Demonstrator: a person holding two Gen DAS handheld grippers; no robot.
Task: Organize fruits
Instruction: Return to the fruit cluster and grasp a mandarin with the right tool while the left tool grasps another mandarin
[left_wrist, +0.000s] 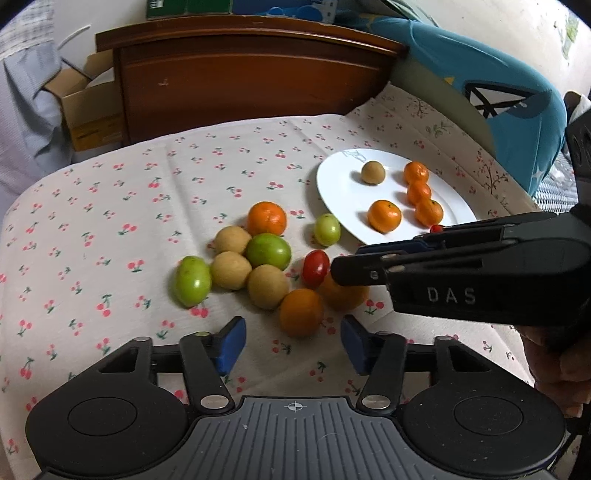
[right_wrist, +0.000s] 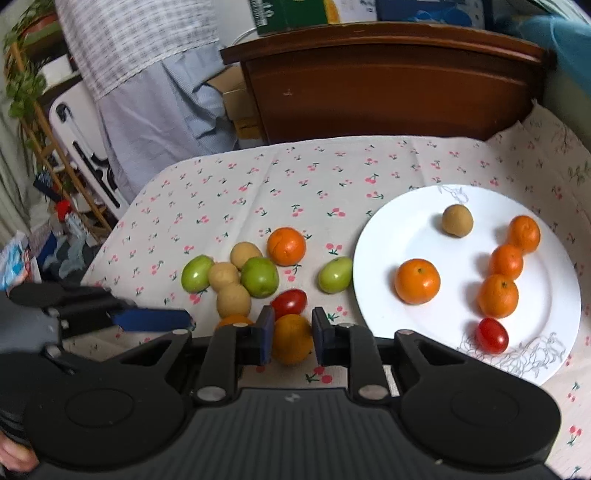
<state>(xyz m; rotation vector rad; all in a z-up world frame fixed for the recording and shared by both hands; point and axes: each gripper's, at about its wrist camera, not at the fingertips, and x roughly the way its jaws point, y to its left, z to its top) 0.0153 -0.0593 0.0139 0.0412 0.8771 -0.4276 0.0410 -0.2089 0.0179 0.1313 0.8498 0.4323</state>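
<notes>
Right tool pinches a small orange at the near edge of the loose fruit pile on the desk; pick step looks in hand. Left tool spread, nothing between its pads, hovering just short of another orange. Next move likely calls for a clean lift, then carry to the white plate toward the right edge. A red tomato touches the held orange and may roll; plate already crowded.
</notes>
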